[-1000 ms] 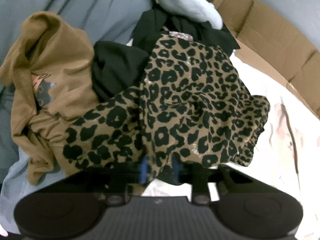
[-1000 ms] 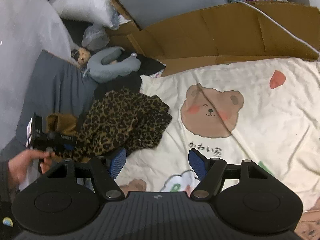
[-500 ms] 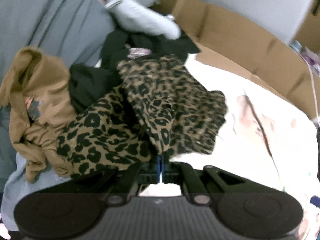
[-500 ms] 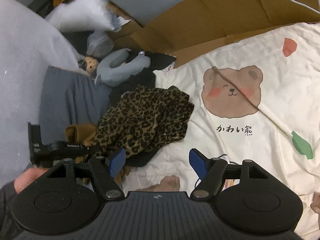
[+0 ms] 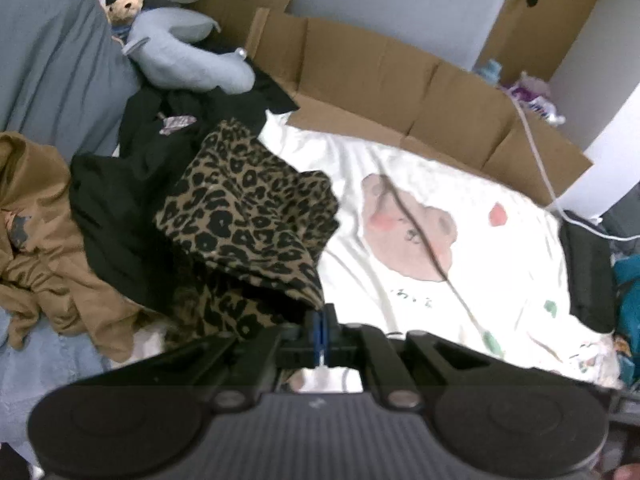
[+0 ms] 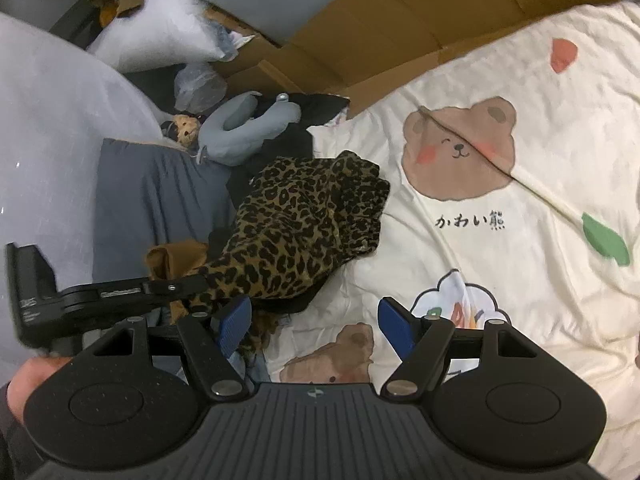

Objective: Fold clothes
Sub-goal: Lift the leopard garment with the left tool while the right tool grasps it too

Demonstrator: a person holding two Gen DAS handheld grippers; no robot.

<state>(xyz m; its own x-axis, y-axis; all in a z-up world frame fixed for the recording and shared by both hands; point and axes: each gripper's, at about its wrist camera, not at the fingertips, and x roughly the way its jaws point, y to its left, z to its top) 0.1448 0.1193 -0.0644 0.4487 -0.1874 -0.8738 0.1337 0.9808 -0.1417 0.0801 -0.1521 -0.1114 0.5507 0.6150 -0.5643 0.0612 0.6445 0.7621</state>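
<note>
So your left gripper [image 5: 320,330] has its jaws pinched on the leopard-print garment [image 5: 248,216], the right gripper [image 6: 315,322] gapes empty; grab another edge, spread it on the bear-print sheet [image 6: 520,280].

Matt leopard-print cloth [image 5: 248,208], soft cotton bedsheet [image 5: 480,280], rough cardboard [image 5: 380,80]

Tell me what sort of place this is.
Most likely a bedroom, with clothes being sorted on a bed. A cream bear-print bedsheet covers the surface, a white pillow and a grey neck pillow lie at its edge, and flattened cardboard lines the wall.
</note>
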